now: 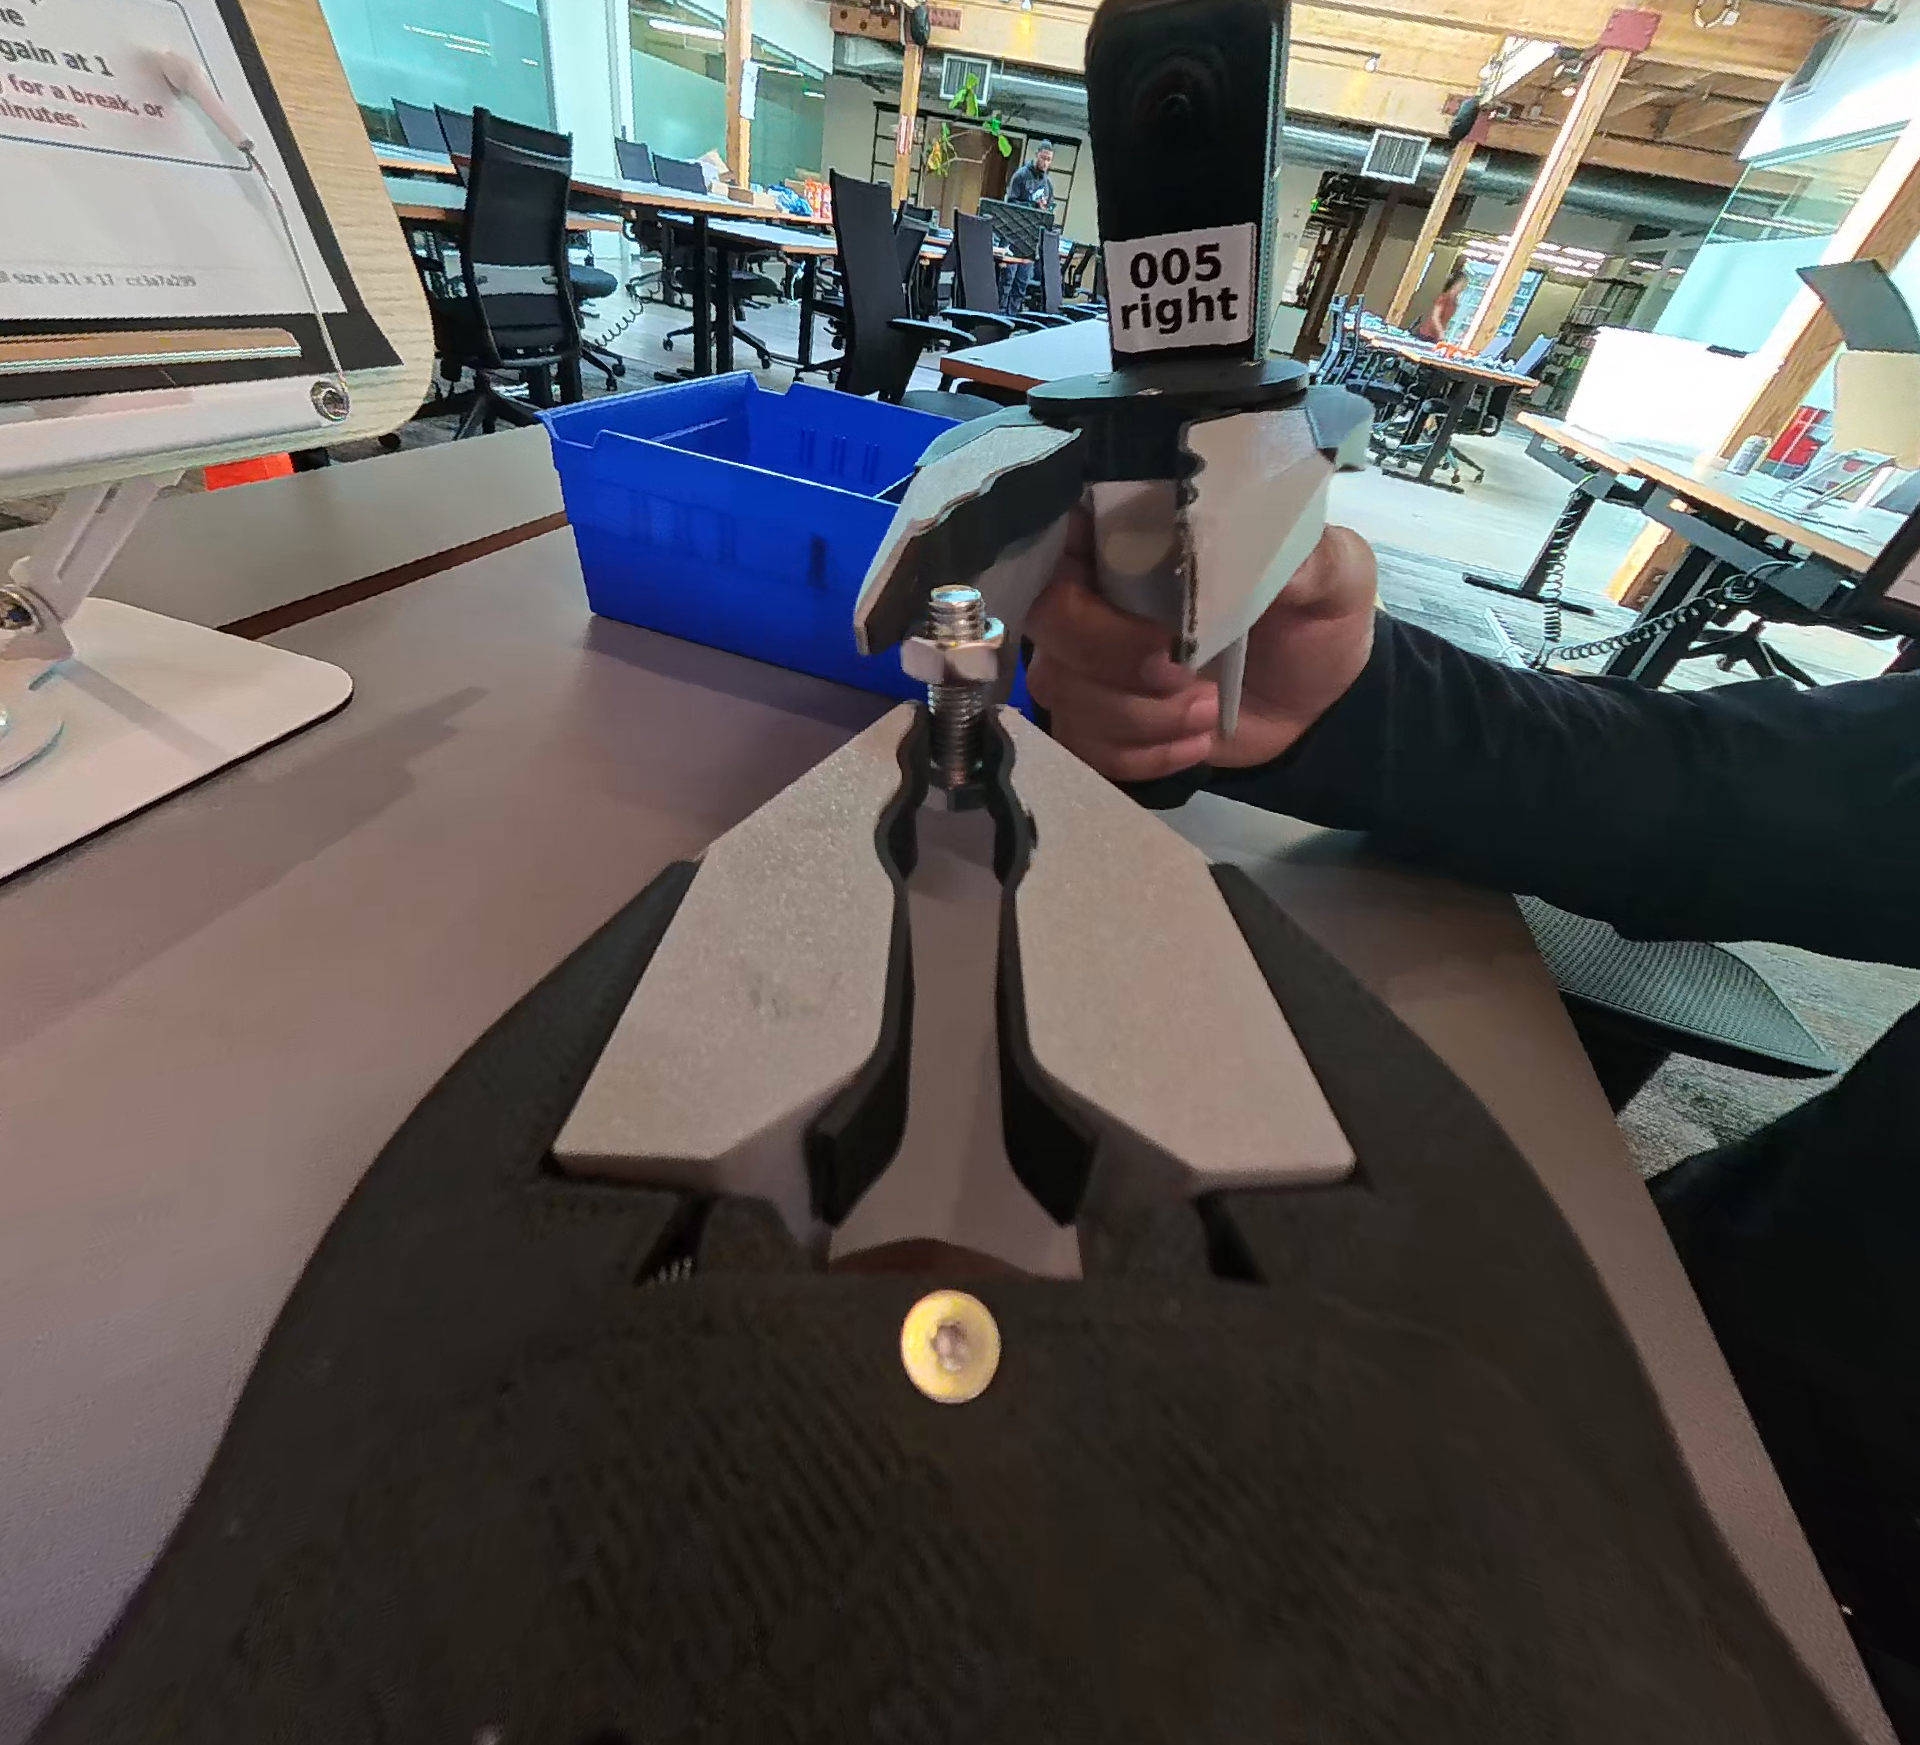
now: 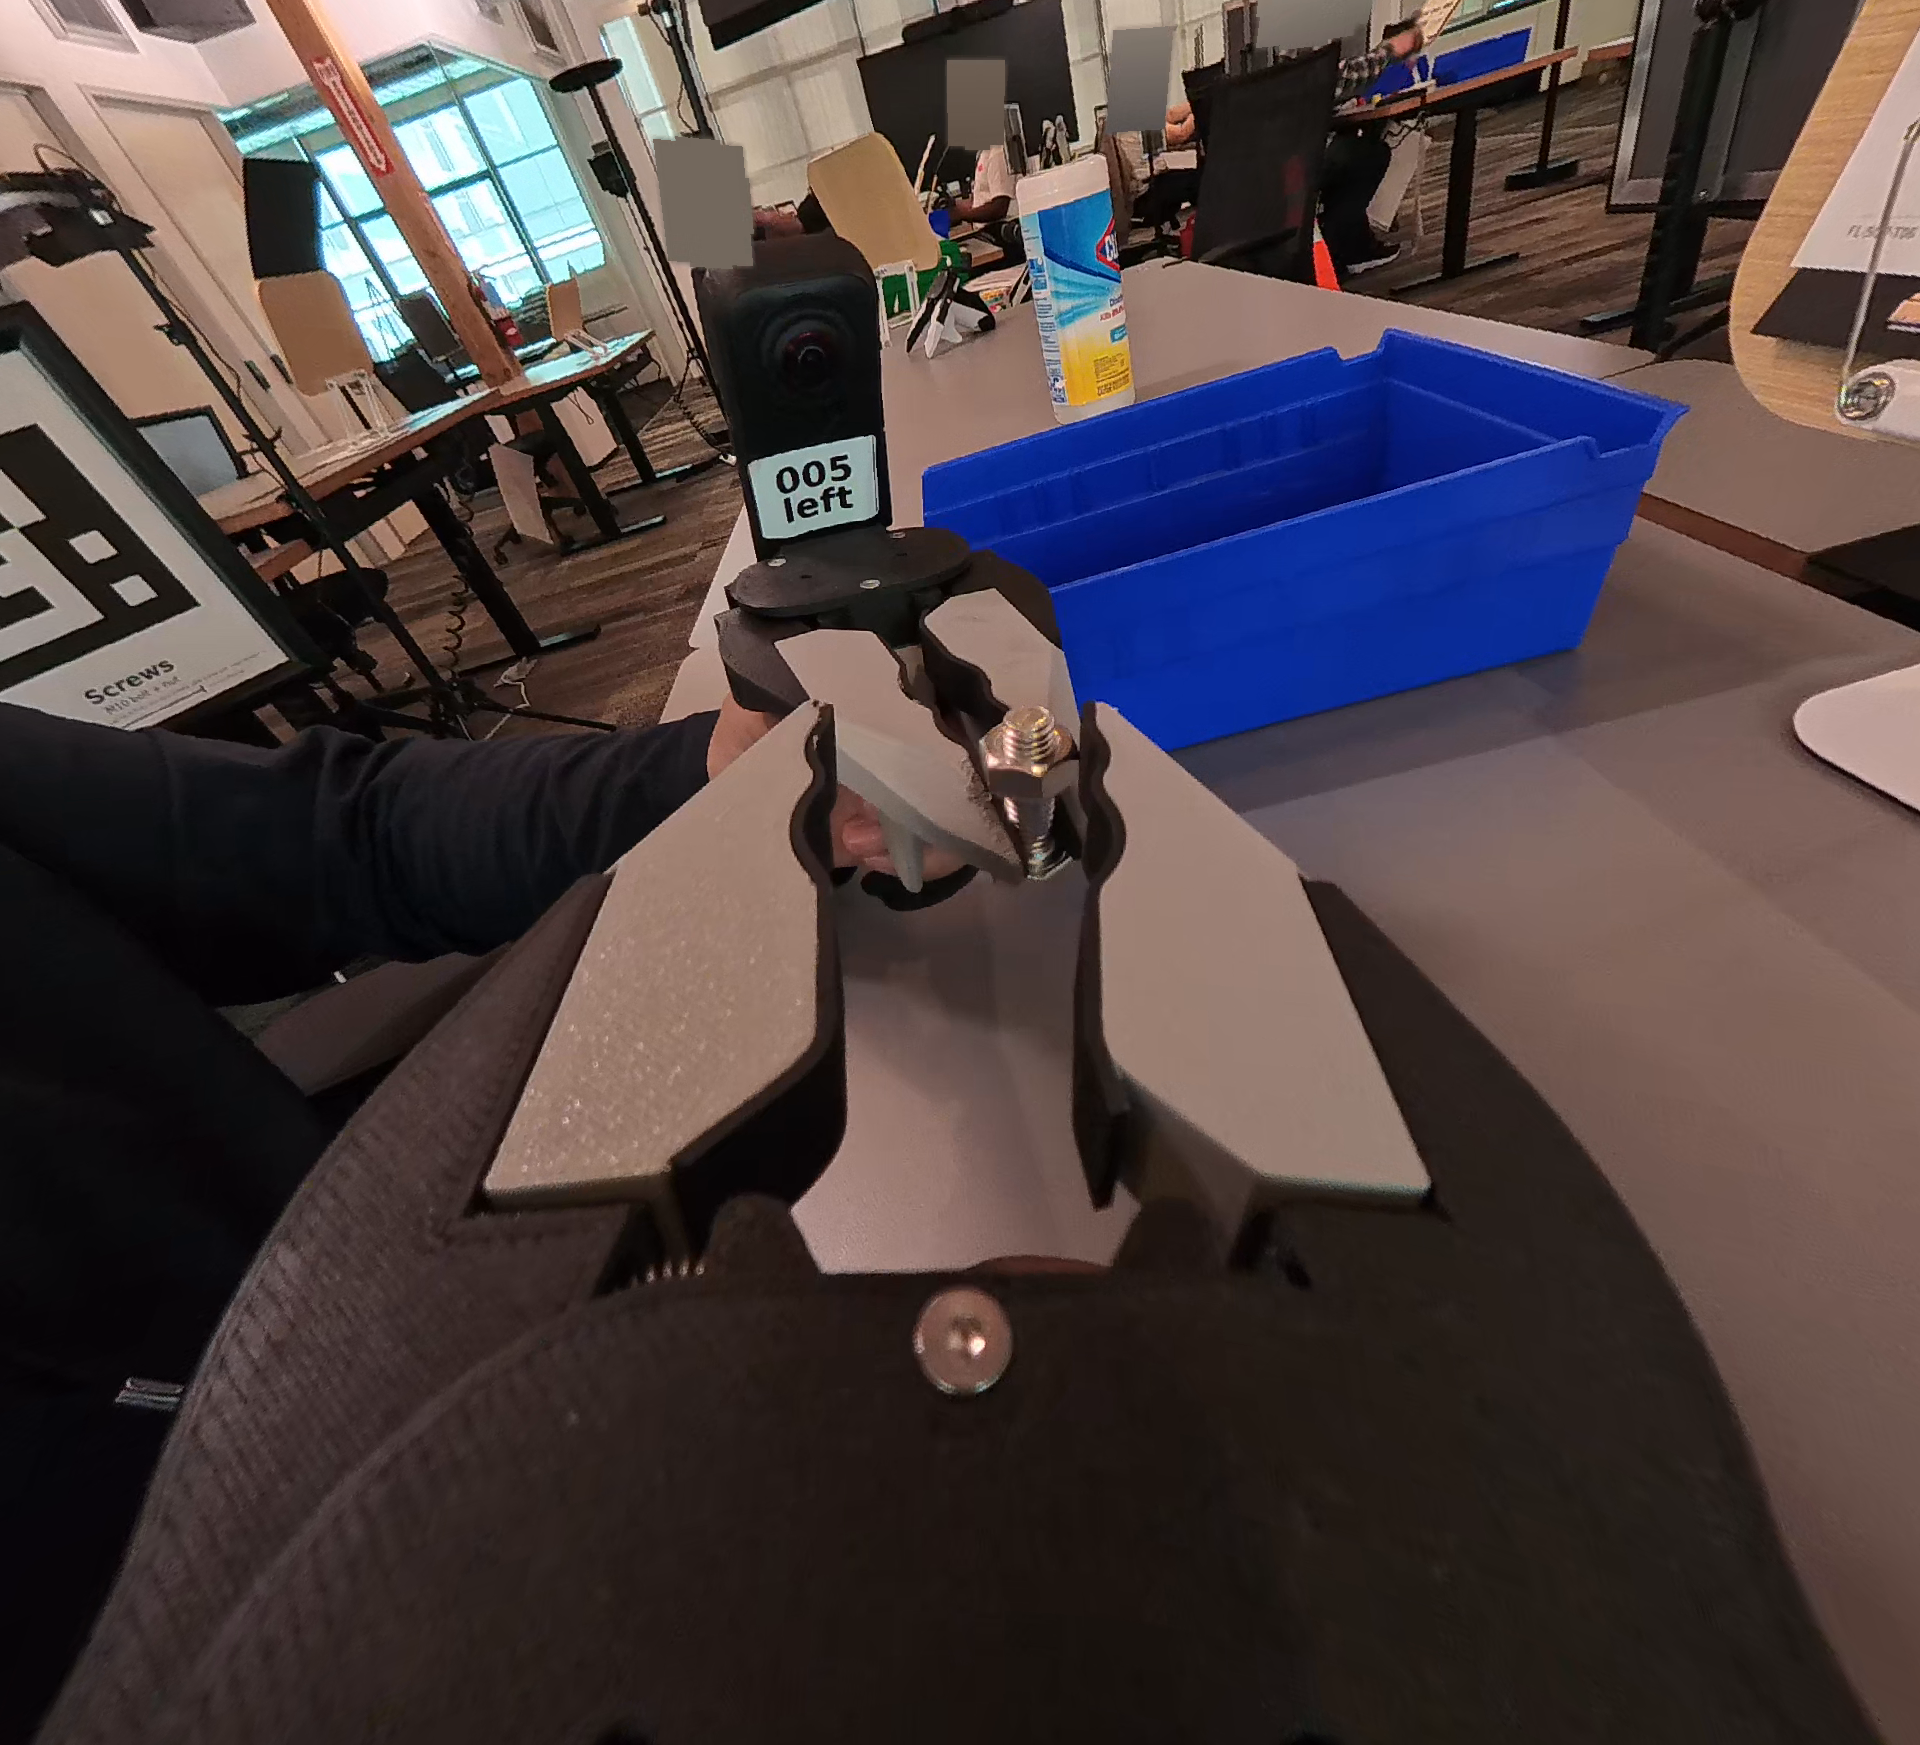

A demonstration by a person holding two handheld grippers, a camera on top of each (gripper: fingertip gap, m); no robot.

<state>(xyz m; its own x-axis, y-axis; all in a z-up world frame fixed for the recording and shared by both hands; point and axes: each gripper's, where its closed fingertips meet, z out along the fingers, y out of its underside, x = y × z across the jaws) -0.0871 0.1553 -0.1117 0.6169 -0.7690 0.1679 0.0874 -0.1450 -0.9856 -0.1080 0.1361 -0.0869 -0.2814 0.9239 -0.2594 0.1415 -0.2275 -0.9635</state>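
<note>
Bolt (image 1: 956,708) upright, silver, threaded, hex nut (image 1: 952,643) near top; clamped in left gripper (image 1: 958,765). Right gripper (image 2: 951,796) spread beside nut. Blue bin (image 2: 1351,552) behind.

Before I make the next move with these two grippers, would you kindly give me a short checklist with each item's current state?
1. Left gripper shut on the bolt, low on its shank: ok.
2. Bolt upright, clear of the table: ok.
3. Nut threaded on near the bolt's top: ok.
4. Right gripper open, level with the nut: ok.
5. Right fingers touching the nut: cannot tell.
6. Blue bin apart, behind both grippers: ok.
</note>
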